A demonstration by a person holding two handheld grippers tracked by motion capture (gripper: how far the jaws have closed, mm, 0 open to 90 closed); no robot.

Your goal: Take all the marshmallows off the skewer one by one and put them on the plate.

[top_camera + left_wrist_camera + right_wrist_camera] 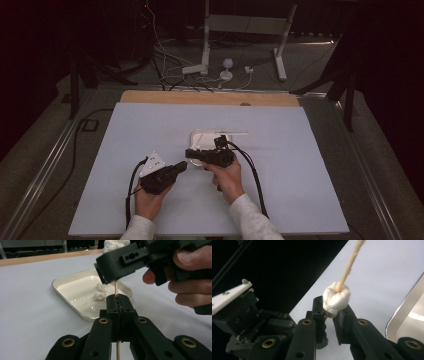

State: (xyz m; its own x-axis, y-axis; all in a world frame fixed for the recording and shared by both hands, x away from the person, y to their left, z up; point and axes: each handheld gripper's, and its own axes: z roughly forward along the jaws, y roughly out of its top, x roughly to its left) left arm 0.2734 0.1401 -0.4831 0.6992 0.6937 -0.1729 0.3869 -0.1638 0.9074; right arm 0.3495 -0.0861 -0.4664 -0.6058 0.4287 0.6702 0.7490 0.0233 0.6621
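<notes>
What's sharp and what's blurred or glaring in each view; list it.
High view: dim, dark surroundings, pale table evenly lit. Left gripper view: tray shows glare streaks, right tool up close is soft. Right gripper view: marshmallow crisp, skewer blurring toward the top, black background.

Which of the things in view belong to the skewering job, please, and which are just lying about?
In use: wooden skewer, clamped in the left gripper; marshmallow, held by the right gripper on the skewer; tray with two more marshmallows.

Lying about: cables and stand on the floor beyond the table.
</notes>
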